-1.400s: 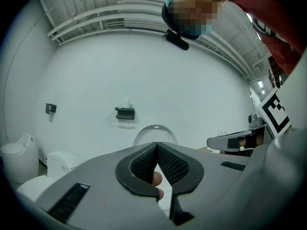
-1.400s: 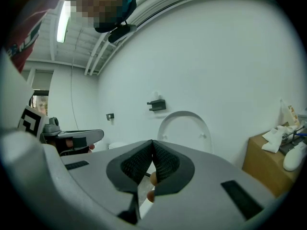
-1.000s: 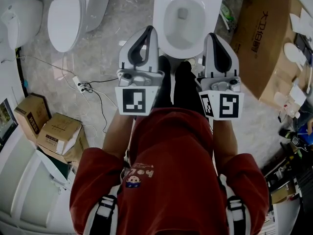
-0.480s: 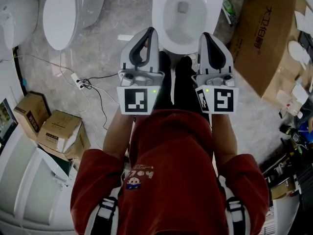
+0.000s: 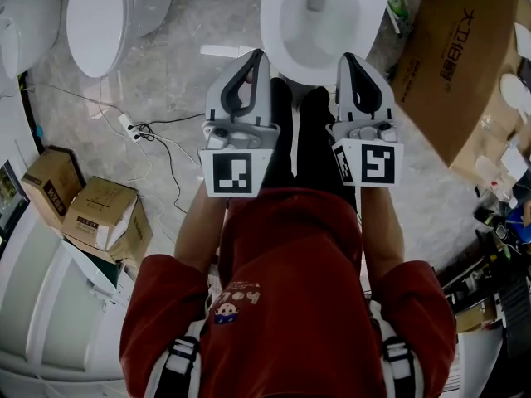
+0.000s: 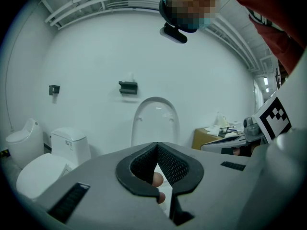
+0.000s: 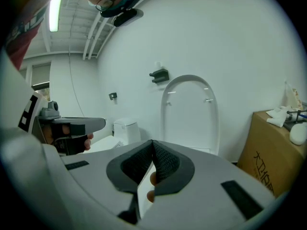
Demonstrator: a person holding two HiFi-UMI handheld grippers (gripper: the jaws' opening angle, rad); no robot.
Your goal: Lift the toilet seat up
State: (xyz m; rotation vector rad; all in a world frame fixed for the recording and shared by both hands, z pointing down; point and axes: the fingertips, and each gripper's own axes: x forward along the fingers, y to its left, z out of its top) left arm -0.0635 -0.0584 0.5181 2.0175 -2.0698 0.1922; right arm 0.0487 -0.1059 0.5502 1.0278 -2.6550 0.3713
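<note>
The white toilet stands at the top middle of the head view, its bowl open to sight inside a broad white ring. Its lid stands upright against the wall, also visible as the lid in the right gripper view. I cannot tell the seat apart from the rim. My left gripper hovers just short of the bowl's front left, jaws shut and empty. My right gripper hangs at the front right, also shut on nothing. Neither touches the toilet.
A second toilet stands at the upper left, and a large cardboard box is at the right of the bowl. Small boxes and a power strip with cables lie on the floor at left. The person's legs stand between the grippers.
Both grippers have sunk a little and stay shut. The toilet has slid higher in the head view.
</note>
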